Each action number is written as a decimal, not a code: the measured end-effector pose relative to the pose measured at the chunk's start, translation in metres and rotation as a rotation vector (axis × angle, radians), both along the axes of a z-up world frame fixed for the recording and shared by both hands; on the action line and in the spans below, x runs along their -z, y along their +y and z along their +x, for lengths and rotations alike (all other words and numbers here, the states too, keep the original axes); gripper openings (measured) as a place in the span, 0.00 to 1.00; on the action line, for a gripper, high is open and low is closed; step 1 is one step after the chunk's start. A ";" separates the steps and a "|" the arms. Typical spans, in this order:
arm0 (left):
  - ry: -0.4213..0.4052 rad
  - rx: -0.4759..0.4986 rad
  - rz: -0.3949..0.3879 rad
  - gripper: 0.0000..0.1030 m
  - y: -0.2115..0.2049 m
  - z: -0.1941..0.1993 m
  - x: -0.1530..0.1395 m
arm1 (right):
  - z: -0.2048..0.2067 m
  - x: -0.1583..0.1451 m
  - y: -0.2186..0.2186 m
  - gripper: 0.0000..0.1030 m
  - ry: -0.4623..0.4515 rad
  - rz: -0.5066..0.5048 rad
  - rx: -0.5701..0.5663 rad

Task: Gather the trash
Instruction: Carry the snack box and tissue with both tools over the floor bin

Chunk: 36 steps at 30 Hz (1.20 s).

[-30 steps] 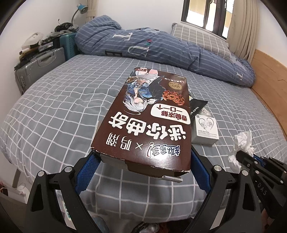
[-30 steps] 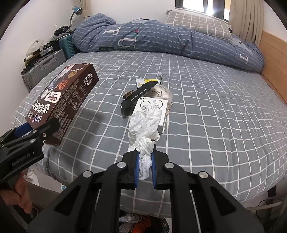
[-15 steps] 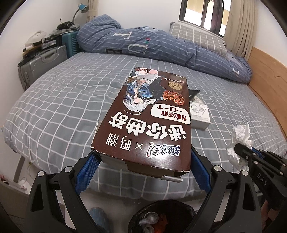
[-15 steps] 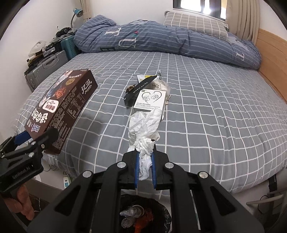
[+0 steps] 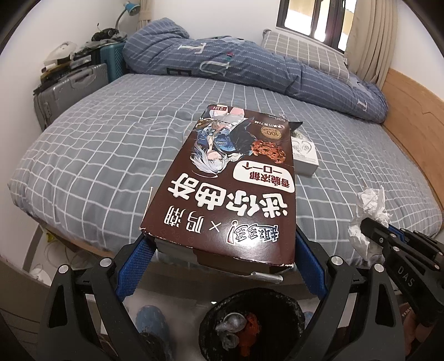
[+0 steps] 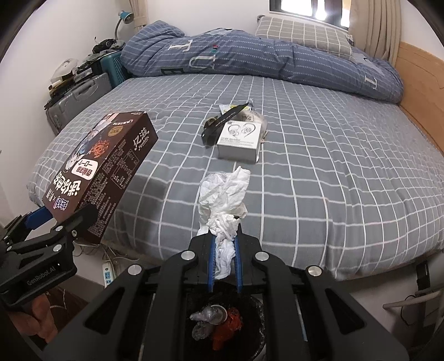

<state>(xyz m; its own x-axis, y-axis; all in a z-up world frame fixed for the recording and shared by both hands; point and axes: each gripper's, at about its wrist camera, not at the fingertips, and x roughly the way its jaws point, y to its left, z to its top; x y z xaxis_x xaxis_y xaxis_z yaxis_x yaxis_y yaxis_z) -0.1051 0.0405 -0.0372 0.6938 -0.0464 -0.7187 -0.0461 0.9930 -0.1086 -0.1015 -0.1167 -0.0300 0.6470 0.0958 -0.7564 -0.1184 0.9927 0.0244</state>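
Meanwhile left tongs stand wide, clamping the brown cookie box; right tongs pinch crumpled tissue nearly closed.

The earphone box lies mid-bed, wrappers just behind it; the duvet lines the head edge; a trash bin stands below the foot edge.

light: soft daylight from window, glare at the panes | shadows: faint on bed below the window | edges: heavy fisheye bending, black corners | focus: mostly sharp
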 end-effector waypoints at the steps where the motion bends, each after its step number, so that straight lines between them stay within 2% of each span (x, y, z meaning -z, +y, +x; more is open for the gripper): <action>1: 0.003 0.000 0.000 0.88 0.000 -0.004 0.001 | -0.002 0.001 0.001 0.10 0.003 -0.002 -0.001; 18: 0.083 -0.017 0.010 0.88 -0.001 -0.062 0.019 | -0.050 0.017 0.008 0.10 0.054 -0.003 -0.009; 36: 0.214 -0.061 0.047 0.88 0.013 -0.119 0.039 | -0.097 0.035 0.007 0.10 0.132 -0.013 -0.004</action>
<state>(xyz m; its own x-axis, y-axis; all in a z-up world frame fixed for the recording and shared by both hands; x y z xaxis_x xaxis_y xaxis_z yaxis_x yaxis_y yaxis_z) -0.2237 0.0536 -0.0759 0.5255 0.0281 -0.8503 -0.1237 0.9914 -0.0437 -0.1989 -0.1099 -0.0645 0.5411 0.0877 -0.8364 -0.1194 0.9925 0.0268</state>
